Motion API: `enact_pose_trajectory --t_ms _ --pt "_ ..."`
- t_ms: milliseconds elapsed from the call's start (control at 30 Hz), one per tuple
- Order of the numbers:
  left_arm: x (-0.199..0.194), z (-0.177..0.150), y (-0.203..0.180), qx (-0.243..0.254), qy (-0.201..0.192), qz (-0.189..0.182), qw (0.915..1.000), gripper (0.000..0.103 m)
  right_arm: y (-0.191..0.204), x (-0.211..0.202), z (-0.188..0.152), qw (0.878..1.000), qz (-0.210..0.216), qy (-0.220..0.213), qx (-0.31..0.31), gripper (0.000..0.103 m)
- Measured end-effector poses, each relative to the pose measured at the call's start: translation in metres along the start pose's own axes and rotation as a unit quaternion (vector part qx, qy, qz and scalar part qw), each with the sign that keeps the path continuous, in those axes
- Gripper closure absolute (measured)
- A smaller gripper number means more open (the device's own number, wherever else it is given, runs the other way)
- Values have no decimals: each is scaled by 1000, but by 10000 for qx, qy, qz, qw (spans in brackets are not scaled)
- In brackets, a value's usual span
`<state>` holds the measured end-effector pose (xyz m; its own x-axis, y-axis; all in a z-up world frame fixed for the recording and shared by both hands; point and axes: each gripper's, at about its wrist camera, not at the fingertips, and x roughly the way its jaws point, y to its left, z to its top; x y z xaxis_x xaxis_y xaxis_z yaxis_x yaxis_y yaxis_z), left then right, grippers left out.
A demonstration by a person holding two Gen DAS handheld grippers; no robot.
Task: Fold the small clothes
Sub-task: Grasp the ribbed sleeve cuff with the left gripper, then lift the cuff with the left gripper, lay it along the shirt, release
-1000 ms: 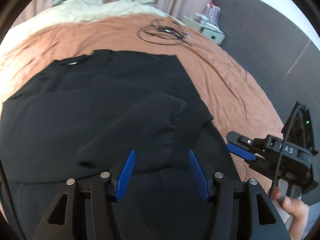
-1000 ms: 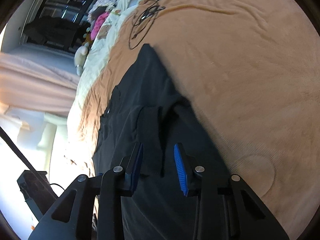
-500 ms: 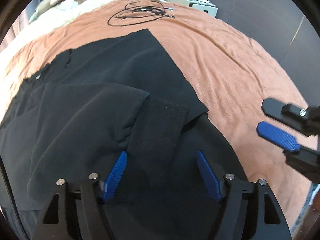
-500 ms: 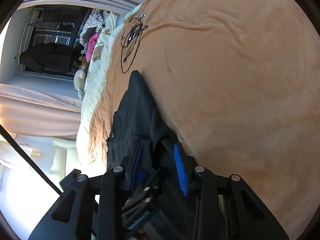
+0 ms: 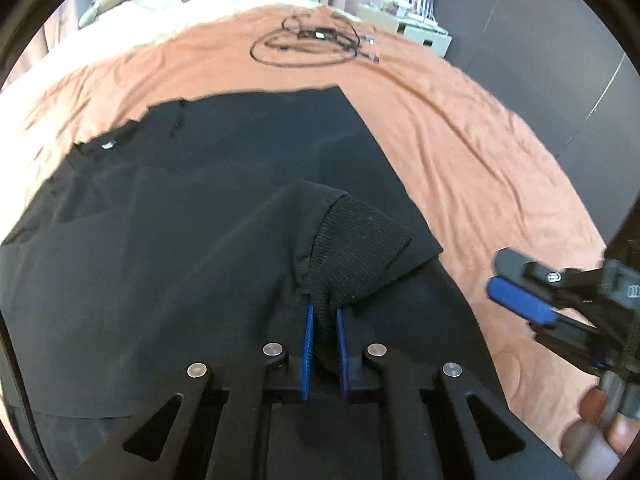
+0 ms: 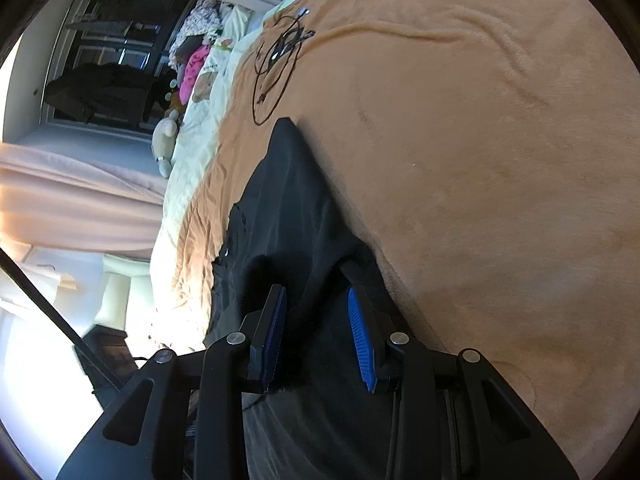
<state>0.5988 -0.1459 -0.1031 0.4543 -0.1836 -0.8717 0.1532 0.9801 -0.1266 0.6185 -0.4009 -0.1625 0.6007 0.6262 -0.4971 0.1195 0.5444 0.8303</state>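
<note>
Rust-coloured bed cover fills the background, a cable coil at upper centre. Left tongs, lower centre, have just closed and pinch the ribbed cuff of the black garment. Right tongs stand partly open over dark cloth, pads apparently not pressing it. Judged progress: early; the garment lies spread across centre frame, one sleeve gathered inward, main folds remaining.
</note>
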Motion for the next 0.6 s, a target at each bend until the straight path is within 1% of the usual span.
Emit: enact_pose_trajectory --t_ms 200,333,500,600 --pt "-44 8 35 -194 -251 122 9994 92 6 16 3 9998 123 144 -112 73" --pt "-73 13 68 -351 -434 255 9981 92 1 31 11 9993 297 215 4 73" --pt "-105 14 111 -538 -621 528 9952 92 -8 48 20 9996 70 273 -11 72" --pt "-117 12 136 -632 -695 709 9931 93 -6 53 27 9997 -93 219 -39 70"
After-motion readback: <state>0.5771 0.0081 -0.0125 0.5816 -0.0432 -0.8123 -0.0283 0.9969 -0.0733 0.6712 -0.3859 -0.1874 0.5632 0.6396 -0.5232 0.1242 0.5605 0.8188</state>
